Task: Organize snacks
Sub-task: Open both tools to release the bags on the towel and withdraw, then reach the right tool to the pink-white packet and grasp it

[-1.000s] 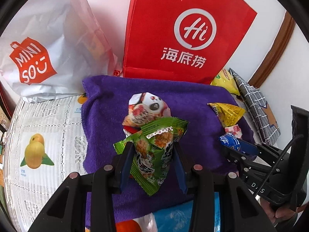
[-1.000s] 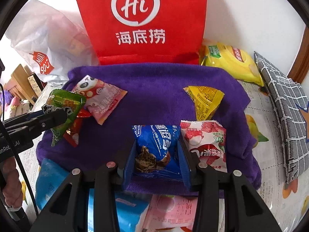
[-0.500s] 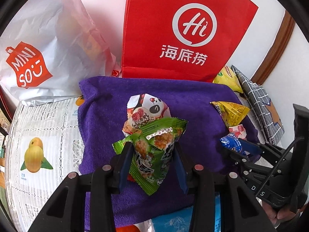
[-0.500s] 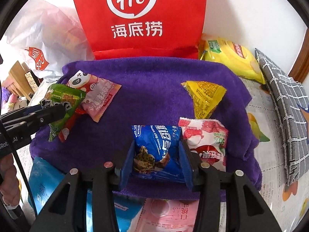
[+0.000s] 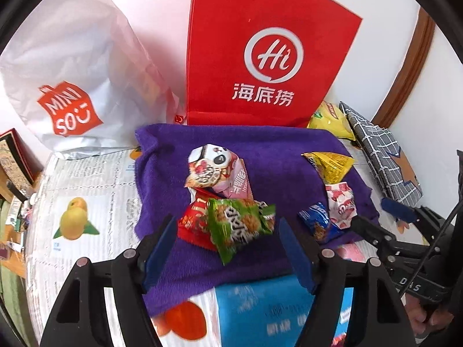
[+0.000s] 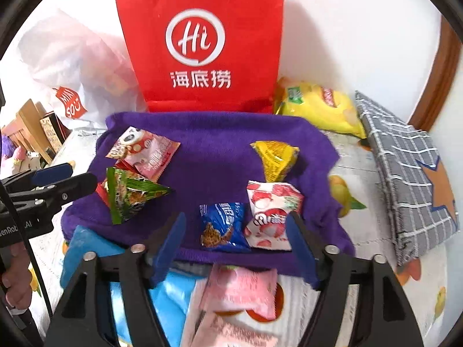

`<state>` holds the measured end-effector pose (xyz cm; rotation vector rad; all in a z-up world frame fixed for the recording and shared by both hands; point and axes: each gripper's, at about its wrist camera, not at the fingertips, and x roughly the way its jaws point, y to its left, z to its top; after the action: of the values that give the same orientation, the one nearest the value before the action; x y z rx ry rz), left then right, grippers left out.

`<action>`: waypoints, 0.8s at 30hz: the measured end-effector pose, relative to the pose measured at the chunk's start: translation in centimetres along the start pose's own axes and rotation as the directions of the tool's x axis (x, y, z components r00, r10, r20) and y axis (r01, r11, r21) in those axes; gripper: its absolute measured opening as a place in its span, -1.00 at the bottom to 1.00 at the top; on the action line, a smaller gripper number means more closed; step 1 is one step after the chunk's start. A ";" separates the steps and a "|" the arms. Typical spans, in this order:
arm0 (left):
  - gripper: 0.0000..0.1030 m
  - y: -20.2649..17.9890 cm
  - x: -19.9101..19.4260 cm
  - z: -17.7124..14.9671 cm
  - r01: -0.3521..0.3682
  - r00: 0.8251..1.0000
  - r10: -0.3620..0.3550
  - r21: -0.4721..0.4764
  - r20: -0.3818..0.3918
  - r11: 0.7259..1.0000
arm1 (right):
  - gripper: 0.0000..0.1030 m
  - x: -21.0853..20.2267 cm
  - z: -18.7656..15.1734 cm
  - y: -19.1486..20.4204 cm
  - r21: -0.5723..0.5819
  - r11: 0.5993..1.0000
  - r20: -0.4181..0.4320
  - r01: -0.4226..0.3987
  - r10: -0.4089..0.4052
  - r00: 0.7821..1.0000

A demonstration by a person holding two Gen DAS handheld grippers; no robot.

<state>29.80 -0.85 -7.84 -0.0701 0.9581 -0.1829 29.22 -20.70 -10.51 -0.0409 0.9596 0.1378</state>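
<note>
1. Two tools, both with jaws spread and gripping nothing: the left tool stands just short of the green snack packet, and the right tool stands just short of the blue cookie packet.
2. Both packets lie on the purple towel; the green one overlaps a red packet below the panda packet, and the blue one touches the strawberry packet.
3. A yellow packet lies apart, nearer the red Hi bag.
4. Judged step: release and withdrawal after placing. Draw each tool straight back, jaws wide, so no finger drags a wrapper.
5. Risk: light, crinkly wrappers slide easily on the towel's pile; avoid sideways sweeps near neighbouring packets.
</note>
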 end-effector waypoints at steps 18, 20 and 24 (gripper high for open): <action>0.57 -2.7 -8.7 -6.1 -0.062 0.994 0.062 0.001 0.088 0.998 | 0.75 -10.0 -6.6 -1.6 0.015 0.983 0.074 0.185 -0.185 0.980; 0.57 -3.2 -9.3 -6.9 -0.048 0.994 0.047 0.005 0.101 0.999 | 0.75 -10.9 -7.5 -1.7 0.013 0.981 0.088 0.193 -0.193 0.977; 0.57 -4.0 -10.5 -8.5 -0.021 0.992 0.019 0.015 0.127 1.000 | 0.75 -12.3 -9.3 -2.3 0.029 0.981 0.113 0.193 -0.195 0.974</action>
<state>16.47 -2.63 -3.72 -0.0569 0.8299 -0.1657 14.95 -25.10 -5.83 -0.1094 0.8361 -0.0485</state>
